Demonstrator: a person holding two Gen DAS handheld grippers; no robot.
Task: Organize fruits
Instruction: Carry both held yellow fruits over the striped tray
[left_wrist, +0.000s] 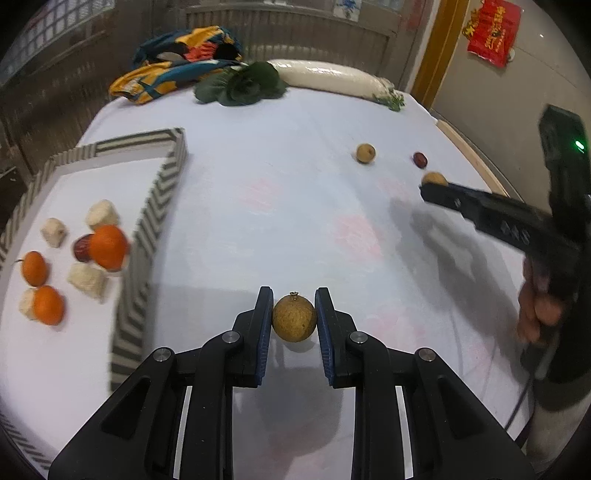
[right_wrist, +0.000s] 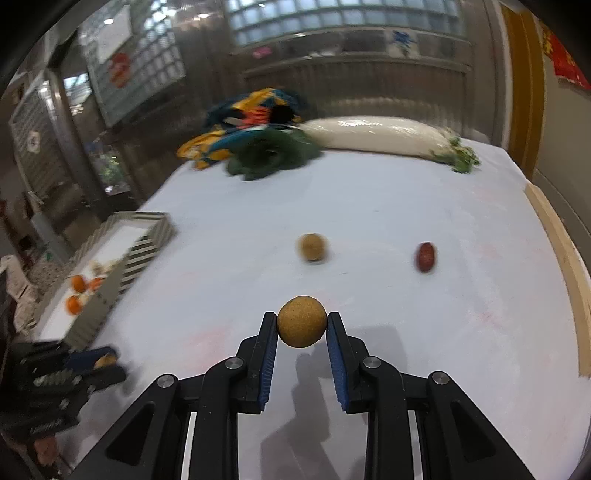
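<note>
- The table (left_wrist: 295, 177), covered with a white cloth, lay below and ahead of both claws and carried every item listed here.
- The striped tray (left_wrist: 162, 192) stood to the left of the left gripper (left_wrist: 294, 314), near it. It held three oranges (left_wrist: 108, 246), four pale chunks (left_wrist: 102, 214) and one dark red fruit, partly hidden behind an orange.
- The white radish (left_wrist: 328, 77) lay at the far edge of the table, well ahead of both claws, with its leafy end to the right.
- The patterned cloth (left_wrist: 177, 62) was bunched at the far edge, left of the radish, and the dark leafy greens (left_wrist: 243, 85) rested between the two.
- The left gripper was closed on a longan (left_wrist: 294, 317): both blue pads pressed against its sides, stem end upward.
- The right gripper (right_wrist: 302, 325) was likewise clamped on a second longan (right_wrist: 302, 321), held between the pad tips above the cloth. A hand (left_wrist: 535, 310) gripped its handle in the left wrist view.
- A loose longan (right_wrist: 313, 246) sat on the cloth ahead of the right gripper, slightly left of its axis.
- A red jujube (right_wrist: 425, 256) lay ahead and to the right of the right gripper, apart from the loose longan.
</note>
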